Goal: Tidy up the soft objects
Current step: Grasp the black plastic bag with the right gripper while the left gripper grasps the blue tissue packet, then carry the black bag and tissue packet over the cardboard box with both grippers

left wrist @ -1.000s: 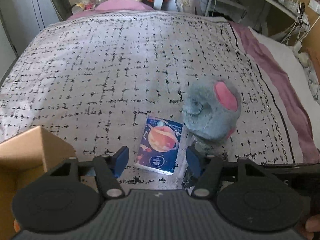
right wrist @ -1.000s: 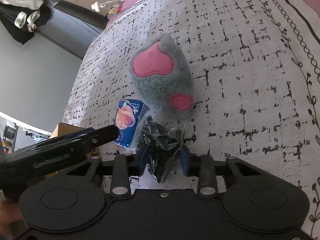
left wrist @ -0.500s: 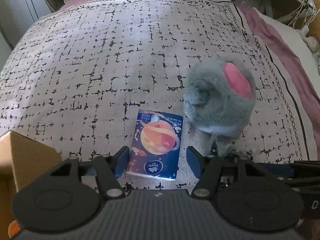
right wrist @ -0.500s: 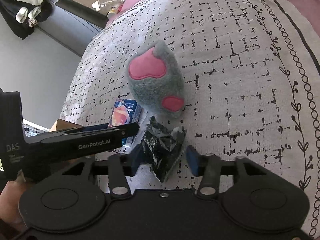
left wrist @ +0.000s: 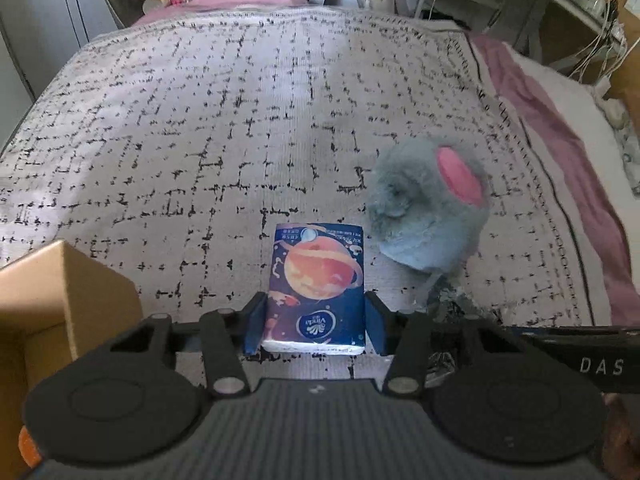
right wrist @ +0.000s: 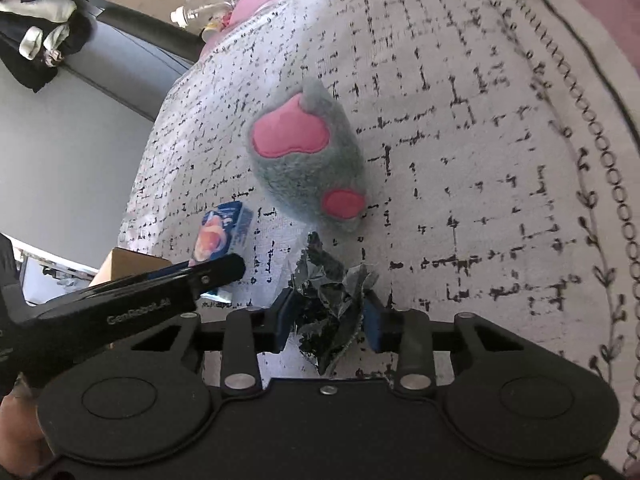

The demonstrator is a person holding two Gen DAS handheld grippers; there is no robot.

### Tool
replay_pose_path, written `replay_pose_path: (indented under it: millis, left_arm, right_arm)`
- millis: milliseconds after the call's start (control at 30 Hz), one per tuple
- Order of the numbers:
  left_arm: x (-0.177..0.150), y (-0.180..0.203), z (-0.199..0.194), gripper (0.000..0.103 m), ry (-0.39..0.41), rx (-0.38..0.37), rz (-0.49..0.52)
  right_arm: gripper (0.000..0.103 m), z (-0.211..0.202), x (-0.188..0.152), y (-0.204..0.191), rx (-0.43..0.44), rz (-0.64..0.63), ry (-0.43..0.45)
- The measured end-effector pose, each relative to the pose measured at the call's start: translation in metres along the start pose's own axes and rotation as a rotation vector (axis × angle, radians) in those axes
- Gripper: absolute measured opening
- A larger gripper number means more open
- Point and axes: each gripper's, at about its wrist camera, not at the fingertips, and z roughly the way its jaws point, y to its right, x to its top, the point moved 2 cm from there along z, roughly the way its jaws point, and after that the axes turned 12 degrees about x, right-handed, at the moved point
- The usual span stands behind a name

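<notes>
A blue tissue pack with an orange planet print (left wrist: 318,284) lies on the patterned bedspread (left wrist: 224,128). My left gripper (left wrist: 316,326) straddles its near end, with both fingers against its sides. A grey plush with pink patches (left wrist: 430,210) sits just right of the pack; it also shows in the right wrist view (right wrist: 308,164). My right gripper (right wrist: 330,316) has its fingers on both sides of a crumpled black and clear wrapper (right wrist: 332,300). The tissue pack (right wrist: 222,230) and the left gripper's side appear at the left of that view.
A cardboard box (left wrist: 44,300) stands at the near left of the bed. A pink sheet (left wrist: 560,148) runs along the bed's right side. Cluttered shelves and cables are beyond the bed. A dark cabinet with clothes (right wrist: 44,44) is at the far left.
My left gripper has moved forward and closed in on the tissue pack. My right gripper opened wider around the wrapper half a second ago and has narrowed on it again.
</notes>
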Motion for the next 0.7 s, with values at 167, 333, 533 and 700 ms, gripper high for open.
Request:
replay_pose_path:
  millis: [167, 333, 533, 700]
  left_arm:
    - [-0.006, -0.004, -0.027, 0.05, 0.051, -0.018, -0.005]
    - [-0.011, -0.018, -0.057, 0.05, 0.11, -0.021, -0.024]
    - [-0.018, -0.044, -0.088, 0.05, 0.165, -0.002, -0.052]
    - [-0.029, -0.071, -0.107, 0.05, 0.2, 0.021, -0.087]
  right_arm:
    - [0.035, -0.014, -0.005, -0.018, -0.018, -0.041, 0.03]
    - [0.035, -0.029, -0.007, -0.043, -0.009, -0.099, 0.068]
    - [0.035, -0.038, -0.01, -0.079, 0.005, -0.173, 0.097]
    - [0.035, -0.039, -0.015, -0.105, 0.018, -0.219, 0.107]
